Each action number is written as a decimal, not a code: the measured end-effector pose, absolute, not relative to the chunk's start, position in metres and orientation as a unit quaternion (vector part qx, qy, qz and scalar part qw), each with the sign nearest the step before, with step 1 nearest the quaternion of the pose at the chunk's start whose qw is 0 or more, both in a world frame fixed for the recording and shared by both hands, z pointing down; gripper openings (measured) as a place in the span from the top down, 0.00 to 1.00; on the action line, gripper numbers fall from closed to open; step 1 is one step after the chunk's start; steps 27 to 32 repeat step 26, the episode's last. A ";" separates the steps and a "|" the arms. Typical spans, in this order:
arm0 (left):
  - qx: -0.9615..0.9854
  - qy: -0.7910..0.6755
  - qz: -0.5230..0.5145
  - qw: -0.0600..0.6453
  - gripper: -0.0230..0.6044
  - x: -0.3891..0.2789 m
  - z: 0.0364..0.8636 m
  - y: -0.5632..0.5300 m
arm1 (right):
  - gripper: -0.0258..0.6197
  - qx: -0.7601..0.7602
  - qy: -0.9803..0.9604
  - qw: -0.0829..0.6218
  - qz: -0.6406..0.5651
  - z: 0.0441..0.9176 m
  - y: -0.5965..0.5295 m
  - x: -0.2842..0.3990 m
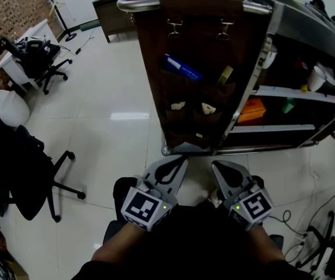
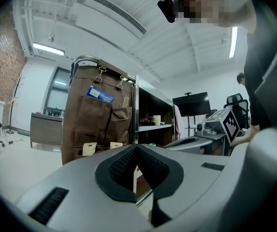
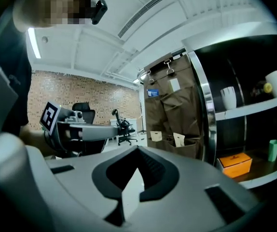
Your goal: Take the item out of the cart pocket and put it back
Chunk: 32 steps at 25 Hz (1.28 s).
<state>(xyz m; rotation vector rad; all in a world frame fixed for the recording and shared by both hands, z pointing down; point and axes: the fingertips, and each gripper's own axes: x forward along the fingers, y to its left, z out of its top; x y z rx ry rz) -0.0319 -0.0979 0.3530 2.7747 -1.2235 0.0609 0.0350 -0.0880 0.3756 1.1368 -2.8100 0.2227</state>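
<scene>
**Both grippers shut and empty, facing the cart**

The left gripper (image 1: 181, 161) and right gripper (image 1: 216, 165) were side by side at 6 o'clock in the head view. Each had its jaws pressed together on nothing, so no reach looked to be under way. The cart (image 1: 144, 4) stood at 12 o'clock from them, well apart. Its brown pocket hanger (image 1: 176, 127) hung from two clips (image 1: 174, 28) at the cart's top, facing the grippers, probably for easy reach. The likely item was a flat blue packet (image 1: 181, 67) with pale print. It sat tilted in the upper pocket at 10 o'clock on the hanger, one end sticking out, at 9 o'clock from a tape roll (image 1: 225, 74).
</scene>
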 end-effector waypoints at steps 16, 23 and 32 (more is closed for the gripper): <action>0.918 -0.393 0.023 0.054 0.96 -0.025 0.352 -0.097 | 0.94 0.382 -0.920 0.050 0.074 0.375 -0.096 0.042; 0.917 -0.396 0.022 0.053 0.96 -0.028 0.351 -0.099 | 0.94 0.378 -0.922 0.053 0.066 0.372 -0.098 0.038; 0.916 -0.397 0.023 0.054 0.96 -0.028 0.353 -0.099 | 0.94 0.377 -0.922 0.053 0.067 0.373 -0.099 0.038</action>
